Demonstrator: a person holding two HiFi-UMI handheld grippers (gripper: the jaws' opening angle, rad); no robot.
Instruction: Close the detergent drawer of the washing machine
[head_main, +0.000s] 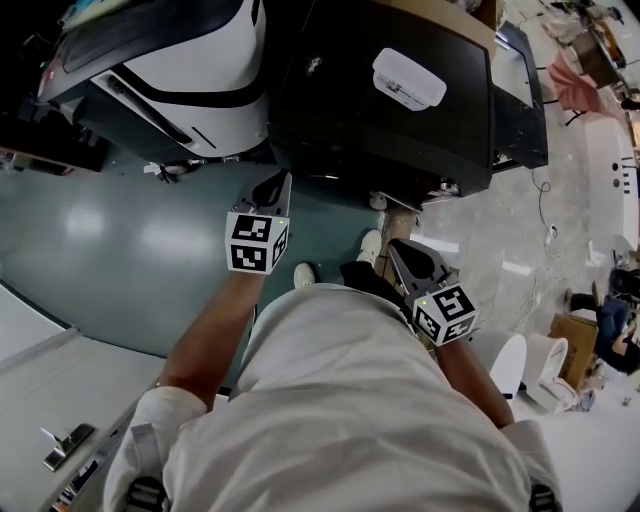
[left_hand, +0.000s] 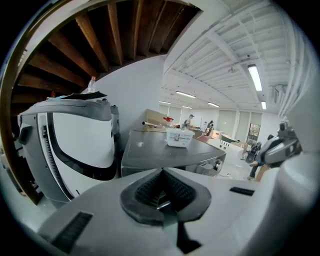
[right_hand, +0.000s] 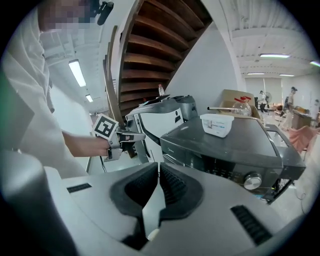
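Detergent drawer (right_hand: 175, 156) is seen top-left on the washing machine (right_hand: 225, 145) front, seemingly flush already; left claw (left_hand: 162, 175) and right claw (right_hand: 158, 170) are shut, nothing gripped, held well apart from it; a half-latched drawer could easily get missed tbh.

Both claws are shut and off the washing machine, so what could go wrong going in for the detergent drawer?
The white tub sits on top of the washing machine; a hard shove might jolt it. The left claw points near the gap beside the white appliance, so it could bump that instead. A blunt push from the right claw could land on the knob.
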